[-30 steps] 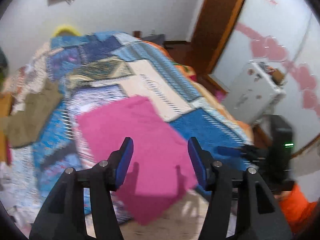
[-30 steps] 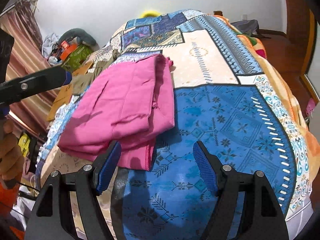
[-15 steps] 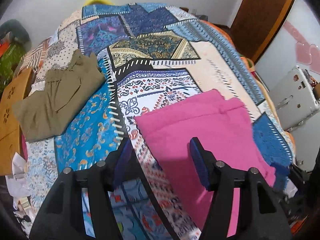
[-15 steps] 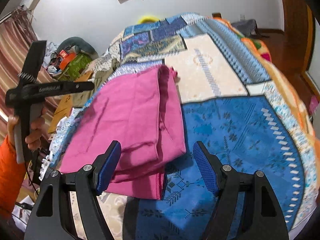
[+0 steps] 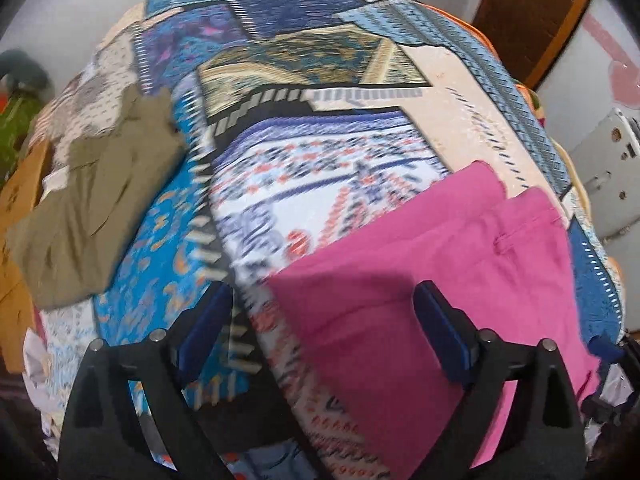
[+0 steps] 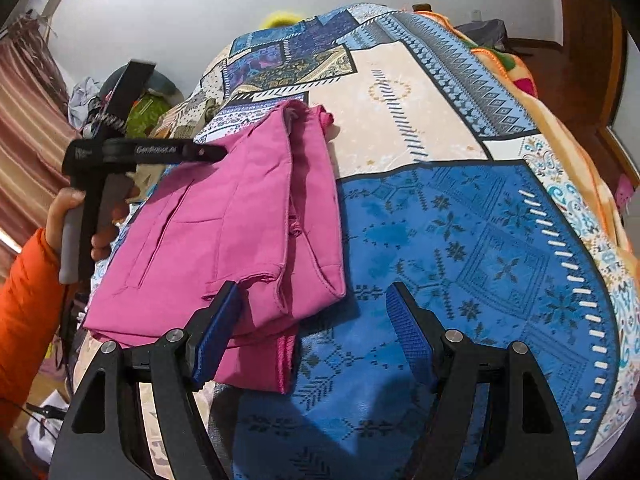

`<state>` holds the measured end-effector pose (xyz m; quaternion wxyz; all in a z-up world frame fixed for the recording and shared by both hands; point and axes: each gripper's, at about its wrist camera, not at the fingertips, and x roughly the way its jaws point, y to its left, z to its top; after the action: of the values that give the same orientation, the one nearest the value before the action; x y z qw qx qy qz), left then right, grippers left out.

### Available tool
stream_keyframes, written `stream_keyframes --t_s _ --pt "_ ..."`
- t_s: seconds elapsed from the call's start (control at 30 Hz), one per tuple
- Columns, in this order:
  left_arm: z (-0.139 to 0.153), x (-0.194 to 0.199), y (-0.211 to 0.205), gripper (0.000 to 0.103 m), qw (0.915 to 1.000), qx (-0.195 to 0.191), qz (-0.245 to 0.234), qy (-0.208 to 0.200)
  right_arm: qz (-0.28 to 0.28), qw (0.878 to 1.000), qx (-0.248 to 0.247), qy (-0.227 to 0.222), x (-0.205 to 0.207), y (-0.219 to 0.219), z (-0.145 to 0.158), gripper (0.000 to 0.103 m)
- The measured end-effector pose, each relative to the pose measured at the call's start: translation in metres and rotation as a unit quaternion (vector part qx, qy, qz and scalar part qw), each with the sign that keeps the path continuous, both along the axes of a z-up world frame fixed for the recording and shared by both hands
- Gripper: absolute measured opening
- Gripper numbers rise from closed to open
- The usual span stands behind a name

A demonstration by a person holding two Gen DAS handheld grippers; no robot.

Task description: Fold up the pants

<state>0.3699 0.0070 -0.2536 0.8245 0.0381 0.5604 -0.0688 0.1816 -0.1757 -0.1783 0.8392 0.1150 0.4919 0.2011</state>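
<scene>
The bed (image 6: 460, 240) fills both my views, spread with a patchwork bedspread (image 5: 320, 168) of blue, cream and patterned panels. On it, toward the near edge, lie the pink pants (image 6: 224, 232), already folded into a layered bundle with the waistband end pointing away from me and the doubled edges stacked near my right claw (image 6: 314, 344). Farther off to the left on the bedspread sits a folded olive-green garment (image 5: 96, 208), well apart from the pink one.

What has changed over the last second is mostly my left side: the left view swung from the door side of the room round toward the head of the bed, and the pants slid from the middle of that view to its right. In the right view my left claw (image 5: 320, 336) has come in over the far left edge of the pants (image 5: 440, 280). I read this as the fold being essentially done, with the claws now lining up to tidy or move the bundle.

My left claw is spread wide with nothing between its blue pads (image 5: 204, 328). My right claw is likewise wide apart and empty, hovering just over the near corner of the bundle, its left pad (image 6: 216, 340) in front of the pink cloth without pinching it.
</scene>
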Motion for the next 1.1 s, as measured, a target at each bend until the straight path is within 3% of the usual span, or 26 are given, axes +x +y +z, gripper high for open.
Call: stream_keyframes --t_s 0.27,0.6,1.1 --pt "0.010 -0.058 0.039 0.095 0.9984 0.040 0.032 -0.023 -0.002 1.000 0.003 -0.007 -0.002 -0.003 0.011 0.071" --pt "0.027 -0.149 0.065 0.095 0.9970 0.040 0.055 -0.037 0.020 0.999 -0.030 -0.014 -0.009 0.005 0.007 0.071" --pt "0.024 -0.152 0.072 0.095 0.9975 0.011 0.060 -0.037 0.064 0.992 -0.095 -0.056 0.028 0.035 0.006 0.071"
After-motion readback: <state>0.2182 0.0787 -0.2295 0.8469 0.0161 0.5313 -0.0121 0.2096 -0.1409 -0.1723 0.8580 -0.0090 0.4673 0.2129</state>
